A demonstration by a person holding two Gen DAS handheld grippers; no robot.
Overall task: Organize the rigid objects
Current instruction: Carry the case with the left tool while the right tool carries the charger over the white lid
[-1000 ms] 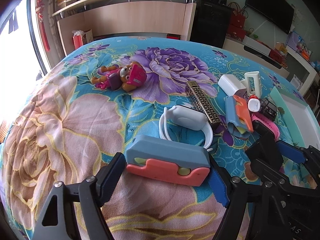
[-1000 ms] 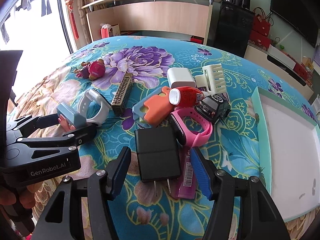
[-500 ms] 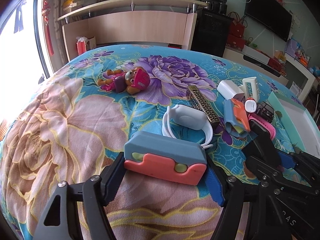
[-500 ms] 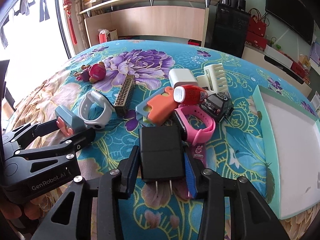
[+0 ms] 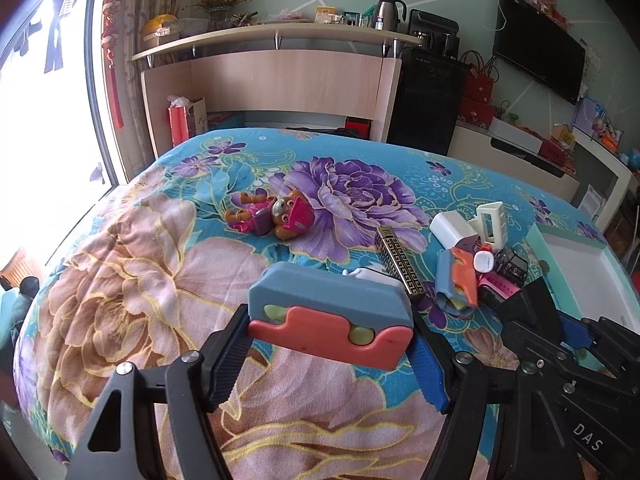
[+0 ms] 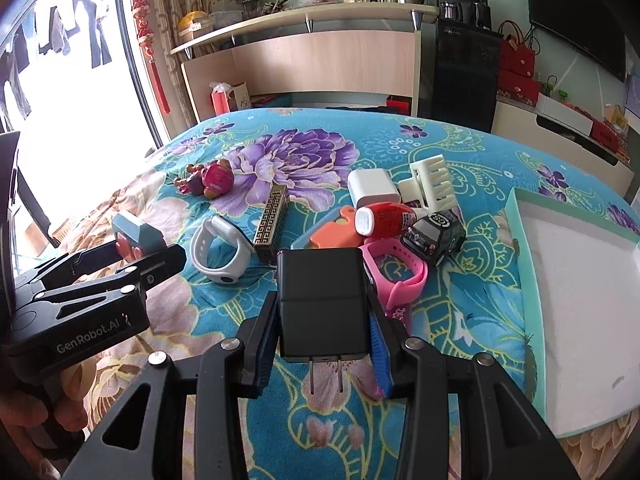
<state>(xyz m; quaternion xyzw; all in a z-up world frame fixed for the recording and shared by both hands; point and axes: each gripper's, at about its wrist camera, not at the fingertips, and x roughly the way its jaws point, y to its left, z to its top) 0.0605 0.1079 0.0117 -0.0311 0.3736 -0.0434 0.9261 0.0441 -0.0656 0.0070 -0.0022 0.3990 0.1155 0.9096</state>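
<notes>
My left gripper [image 5: 328,344] is shut on a blue-grey and coral block toy [image 5: 328,312], held by its two ends just above the flowered bedspread. From the right wrist view, that left gripper [image 6: 132,252] sits at the left with the block toy [image 6: 138,234] in it. My right gripper [image 6: 322,332] is shut on a black plug charger [image 6: 322,280], prongs pointing toward the camera, lifted off the cloth. In the left wrist view the right gripper [image 5: 532,308] shows at the right edge.
On the bed lie a white watch [image 6: 218,252], a black-gold patterned bar [image 6: 272,220], an orange-blue toy [image 6: 332,236], a red bottle [image 6: 386,218], a toy car [image 6: 434,234], a pink watch [image 6: 400,276], a white charger [image 6: 372,186], a cream hair claw [image 6: 430,182] and a doll [image 6: 212,178]. A teal tray [image 6: 526,280] lies right.
The right jaws closed from wide open onto the black charger and raised it. The left gripper lifted the block toy off the bedspread, and the view tilted upward.
</notes>
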